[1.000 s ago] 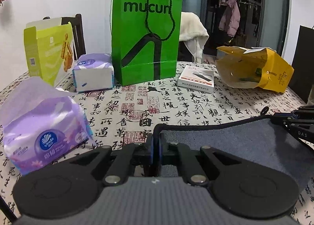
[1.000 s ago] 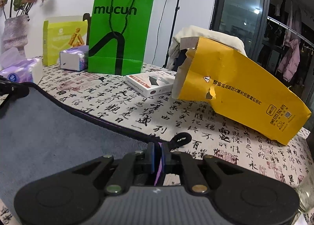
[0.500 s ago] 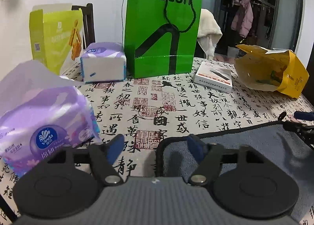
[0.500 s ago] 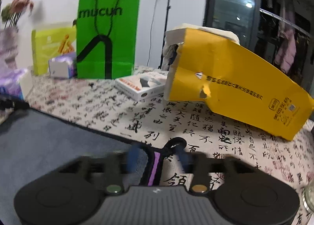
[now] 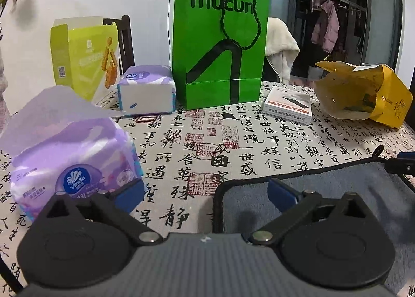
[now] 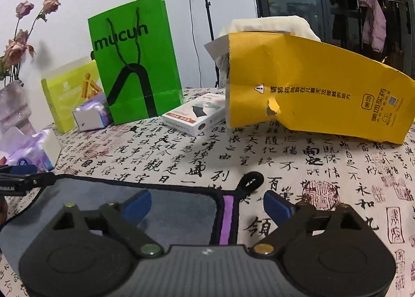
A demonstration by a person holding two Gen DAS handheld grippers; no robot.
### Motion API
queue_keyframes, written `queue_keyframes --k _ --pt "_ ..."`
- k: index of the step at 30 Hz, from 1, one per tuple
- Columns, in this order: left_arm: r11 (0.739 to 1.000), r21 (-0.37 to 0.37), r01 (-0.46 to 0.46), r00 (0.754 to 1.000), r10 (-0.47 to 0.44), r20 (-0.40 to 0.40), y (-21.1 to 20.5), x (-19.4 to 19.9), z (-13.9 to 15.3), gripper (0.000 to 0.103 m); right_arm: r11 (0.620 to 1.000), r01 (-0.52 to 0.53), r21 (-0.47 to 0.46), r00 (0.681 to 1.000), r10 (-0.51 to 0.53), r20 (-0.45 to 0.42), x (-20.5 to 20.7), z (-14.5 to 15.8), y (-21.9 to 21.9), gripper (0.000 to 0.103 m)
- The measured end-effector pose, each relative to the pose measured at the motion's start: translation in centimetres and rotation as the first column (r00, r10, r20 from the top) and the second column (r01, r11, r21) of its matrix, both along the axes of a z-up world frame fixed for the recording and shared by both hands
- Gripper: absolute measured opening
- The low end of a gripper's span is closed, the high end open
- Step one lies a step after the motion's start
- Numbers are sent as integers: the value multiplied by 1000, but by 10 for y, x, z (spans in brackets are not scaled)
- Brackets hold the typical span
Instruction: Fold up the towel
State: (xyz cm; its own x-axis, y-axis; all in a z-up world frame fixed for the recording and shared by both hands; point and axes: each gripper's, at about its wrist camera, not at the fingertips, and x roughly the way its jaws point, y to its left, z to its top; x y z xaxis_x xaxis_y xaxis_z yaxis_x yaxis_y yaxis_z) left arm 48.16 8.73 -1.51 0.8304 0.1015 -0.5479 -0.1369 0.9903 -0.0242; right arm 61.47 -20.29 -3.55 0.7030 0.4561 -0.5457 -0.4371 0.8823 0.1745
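- Behind the towel: green bag, tissue pack, yellow envelope.
- Towel lies flat, long axis left-right.
- Left gripper and right gripper: fingers apart, empty.

Towel: grey-blue, black-bound edge, purple tag and small black hanging loop at one corner. Lies flat on the tabletop, apparently one layer; near part hidden from view.

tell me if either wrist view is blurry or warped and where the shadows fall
Left wrist view: sharp, fisheye bending the room edges, the left tool casting a soft shadow on the grey towel. Right wrist view: also sharp, tilted, with the green bag and lamp stand throwing shadows on the wall.
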Motion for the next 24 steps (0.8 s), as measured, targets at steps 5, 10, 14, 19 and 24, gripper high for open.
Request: queue_keyframes --k 5,10,14,19,24 --pt "1000 -5 -13 1000 13 6 0 -6 1 103 1000 -1 5 1000 1 4 -4 -1 -1 100" --pt "1000 8 -14 1000 14 17 -2 -24 6 103 1000 -1 -5 1000 2 16 -16 5 -2 100" --pt "1000 20 -4 1000 3 26 -4 -41 10 103 1000 -1 -10 1000 1 19 -32 8 -5 100" --pt "1000 16 -16 999 15 42 -3 -63 18 103 1000 4 -12 1000 -3 14 -51 10 -8 100" --pt "1000 4 -13 999 13 50 -3 -87 23 103 1000 4 -21 999 -3 35 -77 17 -9 100"
